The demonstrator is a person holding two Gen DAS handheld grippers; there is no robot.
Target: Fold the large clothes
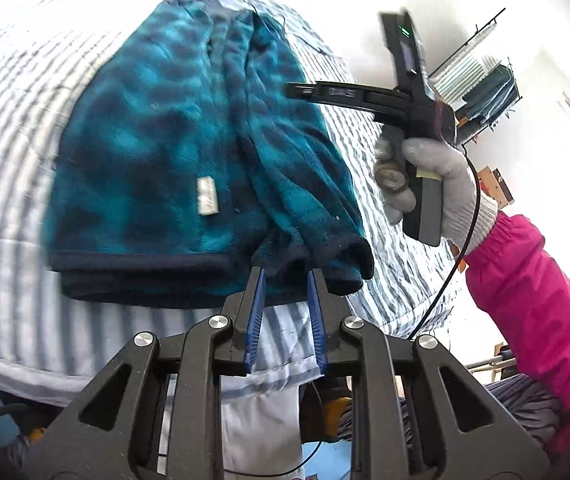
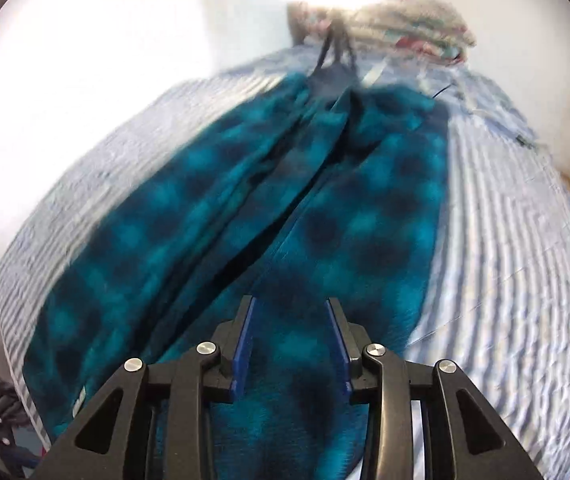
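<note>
Fingers of both the left gripper (image 1: pixel 285 276) and right gripper (image 2: pixel 291 308) stand parted, holding nothing. A teal-and-navy checked fleece garment (image 1: pixel 173 152) lies lengthwise on the blue-striped bedspread (image 1: pixel 9 128), hem at its near edge. Sleeves appear folded in; next, grip the hem.

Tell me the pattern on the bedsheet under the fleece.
The bedsheet has thin blue and white stripes, clearest in the right wrist view beside the teal fleece.

We see our right gripper (image 2: pixel 291 308) at six o'clock, its blue-padded fingers (image 2: pixel 242 346) parted above the teal-and-navy checked fleece garment (image 2: pixel 245 220), which stretches toward twelve o'clock over the blue-and-white striped bedspread (image 2: pixel 505 220).
</note>
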